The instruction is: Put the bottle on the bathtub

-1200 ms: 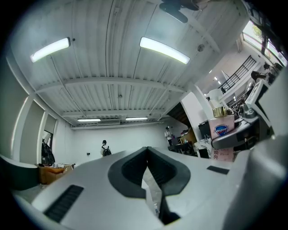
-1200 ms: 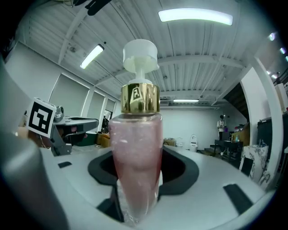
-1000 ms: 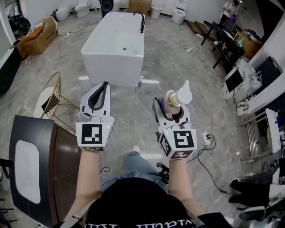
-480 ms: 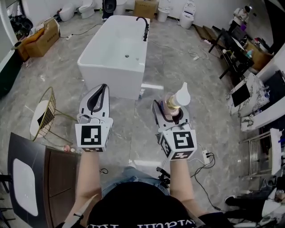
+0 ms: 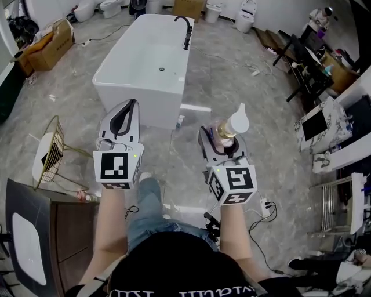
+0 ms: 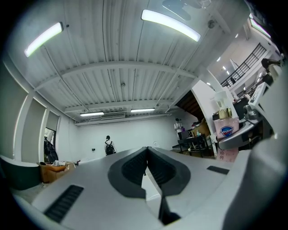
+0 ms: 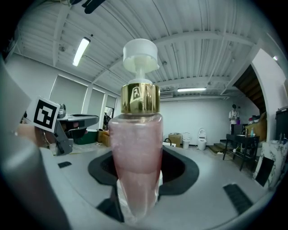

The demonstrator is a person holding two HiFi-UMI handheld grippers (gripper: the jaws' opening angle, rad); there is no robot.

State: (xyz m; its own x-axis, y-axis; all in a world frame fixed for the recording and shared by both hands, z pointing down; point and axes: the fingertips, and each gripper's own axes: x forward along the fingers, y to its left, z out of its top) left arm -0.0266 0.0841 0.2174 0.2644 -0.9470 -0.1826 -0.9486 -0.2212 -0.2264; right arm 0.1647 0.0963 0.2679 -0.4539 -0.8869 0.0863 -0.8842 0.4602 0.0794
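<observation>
The person stood with both forearms stretched forward, one jeans-clad knee [image 5: 146,200] stepping out beneath them over the grey marble floor [image 5: 232,81]. To that side, low by the left elbow, was a dark cabinet [image 5: 29,238], and a little beyond it a gold wire stand [image 5: 49,152].

The left gripper [image 5: 131,102] had its jaws pressed together with nothing between them; its own view showed the two dark pads meeting along one line. The right gripper [image 5: 215,139], level with it and well apart from it, was pinching the bottle [image 5: 223,132] by its pink body. The bottle stood upright in that grip, with a gold collar and a white pump head on top. It hung over the floor, short of the bathtub [image 5: 161,110] and off to the right of the tub's near end.

The white tub ran away from the person lengthwise, with a black faucet [image 5: 185,30] on its far right rim. Past it, along the wall, were a cardboard box [image 5: 51,42] on the left and a white toilet [image 5: 246,14] on the right.
</observation>
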